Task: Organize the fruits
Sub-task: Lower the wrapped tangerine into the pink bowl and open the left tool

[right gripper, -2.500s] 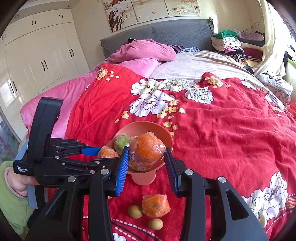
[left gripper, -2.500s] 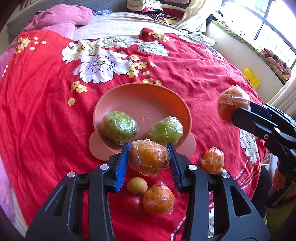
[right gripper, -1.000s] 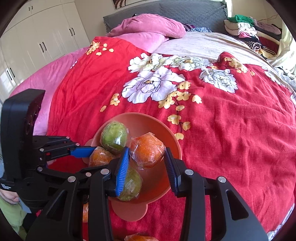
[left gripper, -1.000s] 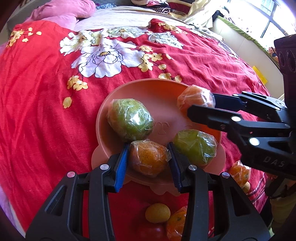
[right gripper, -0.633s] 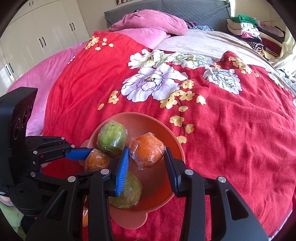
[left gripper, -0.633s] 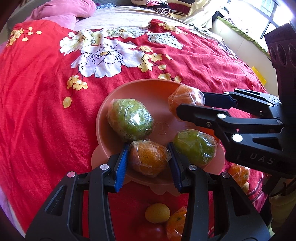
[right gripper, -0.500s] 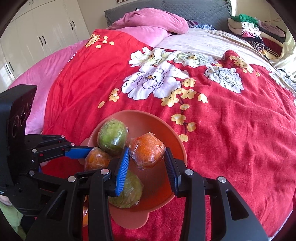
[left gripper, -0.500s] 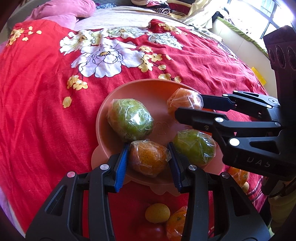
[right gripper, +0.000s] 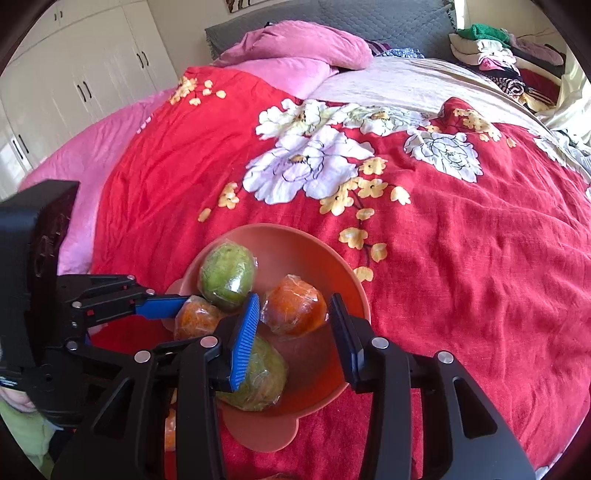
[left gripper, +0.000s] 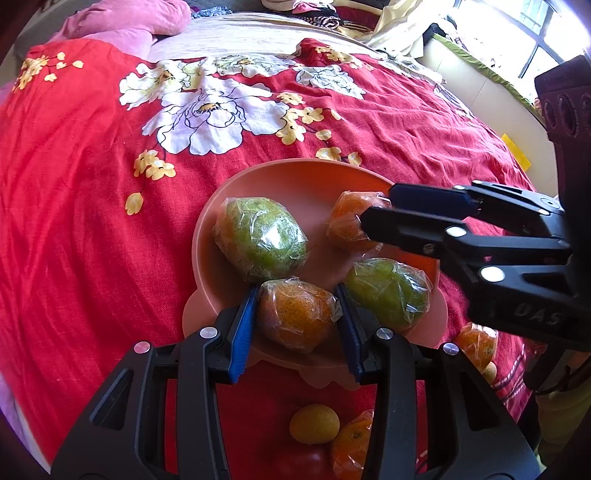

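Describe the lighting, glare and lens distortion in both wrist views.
Left wrist view: hard daylight, the window blown out white, glints on the plastic wrap of the green fruit, dark rounded corners, bed bulging from fisheye. Right wrist view: softer light, the wardrobe bowed, sheen on the wrapped orange, everything sharp.

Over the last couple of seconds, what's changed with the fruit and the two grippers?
Both grippers carried wrapped oranges from above the bedspread down into the pink bowl. The right gripper has just been opening, its pads now clear of its orange. The left gripper stays clamped on its orange. Both green fruits remain in the bowl.
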Available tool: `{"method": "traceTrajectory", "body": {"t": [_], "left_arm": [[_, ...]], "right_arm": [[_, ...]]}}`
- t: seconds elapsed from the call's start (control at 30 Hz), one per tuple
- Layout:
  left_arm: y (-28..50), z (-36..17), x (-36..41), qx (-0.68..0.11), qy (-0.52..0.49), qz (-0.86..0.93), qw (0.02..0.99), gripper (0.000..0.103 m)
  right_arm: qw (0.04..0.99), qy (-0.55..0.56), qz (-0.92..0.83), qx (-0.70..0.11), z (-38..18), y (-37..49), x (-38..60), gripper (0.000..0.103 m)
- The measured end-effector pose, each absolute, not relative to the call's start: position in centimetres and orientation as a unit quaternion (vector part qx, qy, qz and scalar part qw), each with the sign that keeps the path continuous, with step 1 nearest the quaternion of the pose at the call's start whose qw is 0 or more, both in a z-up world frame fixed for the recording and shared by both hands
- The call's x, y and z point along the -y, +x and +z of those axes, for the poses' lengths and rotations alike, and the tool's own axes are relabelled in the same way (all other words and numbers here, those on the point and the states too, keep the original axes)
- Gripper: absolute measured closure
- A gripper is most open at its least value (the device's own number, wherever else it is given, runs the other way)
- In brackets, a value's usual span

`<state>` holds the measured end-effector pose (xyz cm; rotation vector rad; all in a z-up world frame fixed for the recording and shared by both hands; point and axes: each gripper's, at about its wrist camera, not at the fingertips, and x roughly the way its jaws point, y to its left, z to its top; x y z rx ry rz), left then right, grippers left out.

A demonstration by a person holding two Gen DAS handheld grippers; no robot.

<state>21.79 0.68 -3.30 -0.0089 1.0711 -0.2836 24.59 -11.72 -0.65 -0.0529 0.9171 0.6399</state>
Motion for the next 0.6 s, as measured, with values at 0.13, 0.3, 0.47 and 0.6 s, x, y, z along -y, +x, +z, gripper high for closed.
{"method": "traceTrajectory", "body": {"t": [0.13,0.3,0.47,0.6], "left_arm": [[21.8,-3.3,-0.7,-0.509,-0.003,-0.135,0.850,0.070],[21.7,-3.2,-0.7,-0.509,-0.001,-0.134,0.850,0.070],[21.6,-2.9,-0.8,-0.507,0.000,-0.132,0.851,0.069],[21.4,-2.6,-0.9,-0.506,-0.001,-0.130,0.853,0.068]], "right_arm": [[0.850,-0.019,0.304,-0.430,0.0,24.4,12.1,0.059],[0.852,-0.012,0.304,-0.427,0.6,24.1,12.5,0.054],[0.853,-0.009,0.304,-0.424,0.9,23.7,12.7,0.051],[0.856,-0.010,0.302,-0.420,1.2,23.4,13.0,0.049]]}}
